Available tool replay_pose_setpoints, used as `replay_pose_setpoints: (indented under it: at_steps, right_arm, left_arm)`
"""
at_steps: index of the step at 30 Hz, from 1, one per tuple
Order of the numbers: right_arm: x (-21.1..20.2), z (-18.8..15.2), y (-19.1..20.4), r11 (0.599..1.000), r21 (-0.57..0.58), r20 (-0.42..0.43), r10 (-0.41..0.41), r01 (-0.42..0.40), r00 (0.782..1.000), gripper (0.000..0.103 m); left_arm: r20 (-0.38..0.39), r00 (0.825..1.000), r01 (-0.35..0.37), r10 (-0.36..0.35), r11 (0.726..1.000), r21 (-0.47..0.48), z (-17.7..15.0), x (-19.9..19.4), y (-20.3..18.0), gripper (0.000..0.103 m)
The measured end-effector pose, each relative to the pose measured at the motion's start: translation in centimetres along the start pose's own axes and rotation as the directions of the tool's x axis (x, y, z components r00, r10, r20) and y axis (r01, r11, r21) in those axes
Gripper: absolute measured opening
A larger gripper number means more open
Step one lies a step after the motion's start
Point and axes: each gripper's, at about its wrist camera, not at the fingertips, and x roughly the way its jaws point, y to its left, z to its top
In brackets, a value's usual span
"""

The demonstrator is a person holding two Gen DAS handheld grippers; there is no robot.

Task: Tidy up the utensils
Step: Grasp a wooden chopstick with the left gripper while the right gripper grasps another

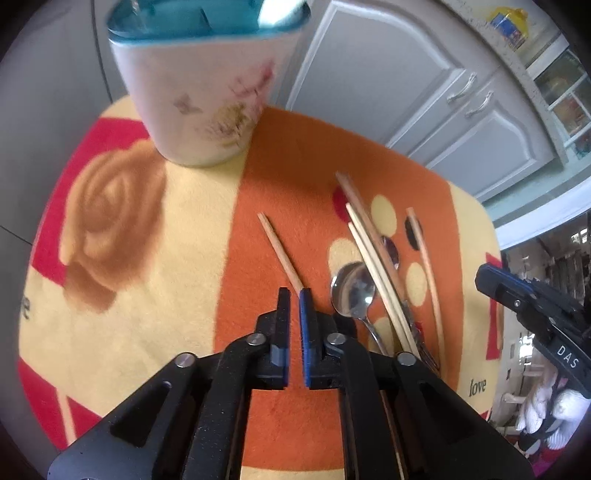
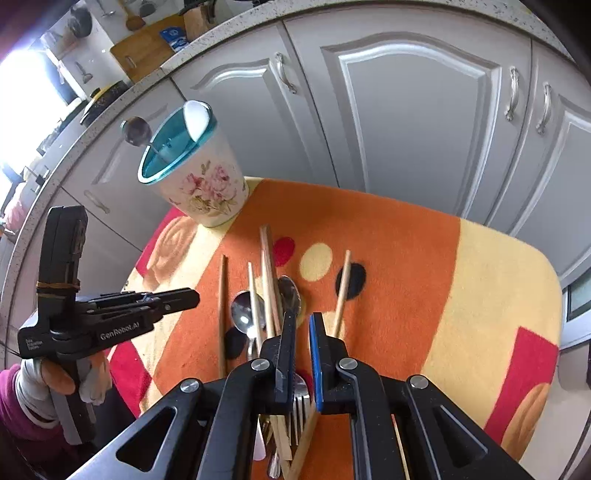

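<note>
Utensils (image 2: 258,295): pale chopsticks, shiny spoons.

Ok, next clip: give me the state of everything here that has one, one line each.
Left tongs: nearly closed, empty, above the cloth.
Right tongs: narrow gap, gripping nothing, over the pile.
Utensil holder: upright, one spoon standing in it.
Lone chopstick: flat on the cloth, apart from the pile.
Spoon on the cloth: bowl up, chopsticks crossing it.
Fork: lying under the right tongs.
Cabinet doors: closed.

Home kitchen: grey cabinets (image 2: 406,122), speckled countertop (image 2: 229,22).
</note>
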Motion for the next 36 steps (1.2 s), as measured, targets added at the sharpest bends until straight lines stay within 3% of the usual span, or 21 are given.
replay_pose_setpoints:
  at_steps: [4,16,20,21,22,24,28,36]
  right_arm:
    - [1.8,0.2,-1.1,0.999,0.014,-0.048,-0.051,0.052,0.998,0.010]
    - [5.8,-0.2,-2.0,0.999,0.007,-0.168,-0.049,0.051,0.985,0.021]
    - [6.3,0.4,-2.2,0.999,0.022,-0.159,-0.028,0.032,0.987,0.020]
    - [6.3,0.5,-2.2,0.999,0.019,-0.155,-0.029,0.032,0.987,0.016]
    - [6.4,0.6,-2.1,0.999,0.010,-0.154,-0.029,0.031,0.988,0.014]
    - [6.3,0.7,-1.7,0.999,-0.014,-0.154,-0.036,0.034,0.987,0.008]
    - [4.0,0.3,-1.1,0.999,-0.033,-0.099,-0.019,0.016,0.995,0.007]
    - [-2.4,-0.7,0.1,0.999,-0.037,0.021,0.020,-0.019,1.000,0.006]
  left_arm:
    - [-0.011,0.999,-0.045,0.045,0.999,-0.018,0.2,1.6,-0.2,0.023]
    - [-0.042,0.991,-0.123,0.125,0.991,0.048,-0.2,3.0,-2.8,0.029]
    - [-0.031,0.993,-0.115,0.117,0.992,0.045,0.9,3.9,-3.4,0.027]
    - [-0.026,0.993,-0.113,0.114,0.992,0.048,1.1,4.0,-3.4,0.025]
    - [-0.021,0.992,-0.119,0.121,0.991,0.052,1.2,4.1,-3.4,0.012]
    - [-0.021,0.998,-0.065,0.066,0.997,0.030,1.5,4.0,-2.7,0.010]
    - [-0.006,1.000,0.024,-0.024,0.999,-0.028,1.2,2.5,-0.9,0.006]
    - [0.098,0.986,0.130,-0.133,0.991,0.038,0.2,-3.6,-1.7,0.005]
